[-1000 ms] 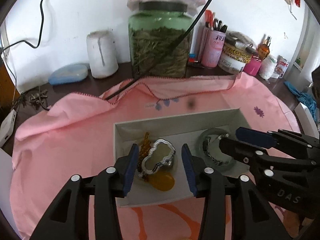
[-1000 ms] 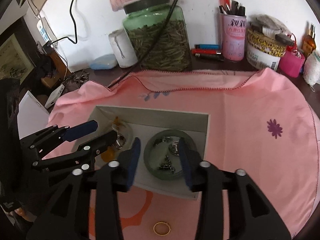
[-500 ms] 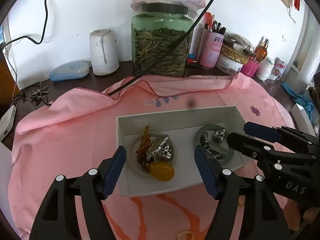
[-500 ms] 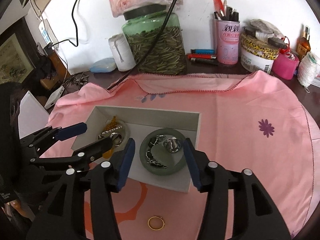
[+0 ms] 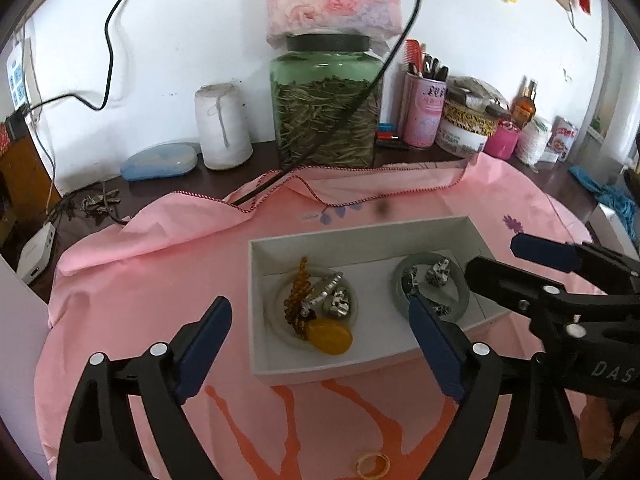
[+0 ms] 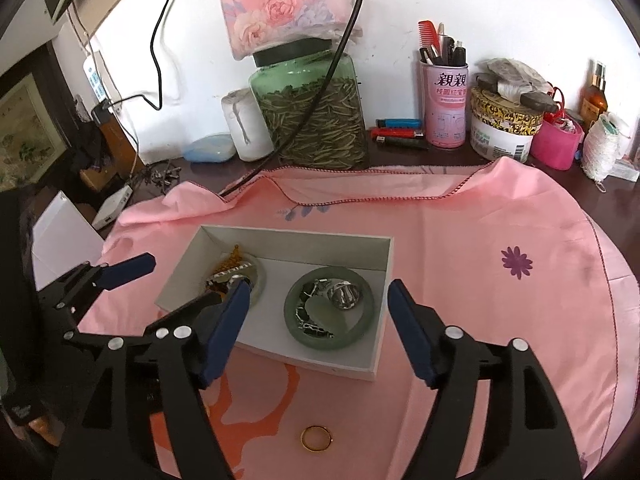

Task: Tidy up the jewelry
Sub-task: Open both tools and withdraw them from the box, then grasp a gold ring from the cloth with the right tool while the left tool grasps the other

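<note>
Release step: left gripper (image 5: 320, 330) and right gripper (image 6: 318, 306), jaws just opening wide, empty, over white box (image 6: 382, 264). Next: gold ring (image 6: 317, 438) on cloth before box needs pinching.

One box (image 6: 382, 258), two bangles (image 6: 330, 342) (image 5: 280, 322), one gold ring (image 6: 317, 438)

Along the back of my worktop (image 6: 420, 156), against the white wall: a green glass jar (image 6: 316, 116) of dried leaves with a black lid, a floral packet (image 6: 276, 4) on top of it, and a black cable (image 6: 320, 80) hanging across its front. To its left I have a white spool (image 6: 246, 126) and a pale blue case (image 6: 210, 150). To its right: three lighters (image 6: 398, 133), a pink tin (image 6: 444, 100) holding combs and pens, a white tub (image 6: 502, 132), a bright pink pot (image 6: 558, 142).
</note>
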Tool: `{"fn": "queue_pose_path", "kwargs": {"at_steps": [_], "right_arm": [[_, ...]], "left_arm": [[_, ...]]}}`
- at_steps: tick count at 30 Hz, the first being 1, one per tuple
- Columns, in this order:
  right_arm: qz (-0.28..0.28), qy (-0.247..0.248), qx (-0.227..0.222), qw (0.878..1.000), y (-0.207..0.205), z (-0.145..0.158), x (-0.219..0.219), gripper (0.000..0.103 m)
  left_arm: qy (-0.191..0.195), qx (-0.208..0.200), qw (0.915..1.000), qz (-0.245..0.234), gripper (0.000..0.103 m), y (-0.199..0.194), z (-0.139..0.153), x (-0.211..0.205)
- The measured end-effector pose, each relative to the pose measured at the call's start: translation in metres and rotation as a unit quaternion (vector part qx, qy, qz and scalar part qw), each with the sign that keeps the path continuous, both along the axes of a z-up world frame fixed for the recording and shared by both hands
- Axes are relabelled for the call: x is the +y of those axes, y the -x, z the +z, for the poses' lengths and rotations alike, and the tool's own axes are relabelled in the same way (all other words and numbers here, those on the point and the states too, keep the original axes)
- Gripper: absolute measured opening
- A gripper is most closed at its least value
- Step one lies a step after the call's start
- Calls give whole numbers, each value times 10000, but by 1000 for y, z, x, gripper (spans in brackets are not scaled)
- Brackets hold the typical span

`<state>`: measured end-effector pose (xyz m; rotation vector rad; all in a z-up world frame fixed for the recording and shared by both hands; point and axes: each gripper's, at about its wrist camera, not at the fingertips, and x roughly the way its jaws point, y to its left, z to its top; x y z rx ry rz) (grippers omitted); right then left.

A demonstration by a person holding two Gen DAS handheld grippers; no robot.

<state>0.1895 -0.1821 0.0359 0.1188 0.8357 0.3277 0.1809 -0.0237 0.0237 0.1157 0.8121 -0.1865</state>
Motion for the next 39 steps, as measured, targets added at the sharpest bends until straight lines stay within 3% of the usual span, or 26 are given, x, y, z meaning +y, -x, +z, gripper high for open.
{"fn": "queue_pose_path", "kwargs": {"at_steps": [3, 10, 19, 28, 39], "right_arm": [[35, 47, 8, 10000, 2, -3, 3, 70], [47, 141, -11, 9999, 4, -6, 8, 72], [-83, 6, -266, 9996, 16, 11, -2, 74], [-161, -156, -427, 9988, 42, 20, -11, 75], [-235, 98, -192, 9995, 87, -19, -27, 76]], "left_arm": [[-174, -110, 9998, -57, 94, 7, -1, -7], [-588, -293, 9976, -234, 95, 18, -6, -26], [-682, -528, 9959, -277, 95, 33, 4, -33], [-694, -546, 9958, -258, 97, 67, 3, -23], [-637, -130, 9978, -135, 97, 101, -28, 6]]}}
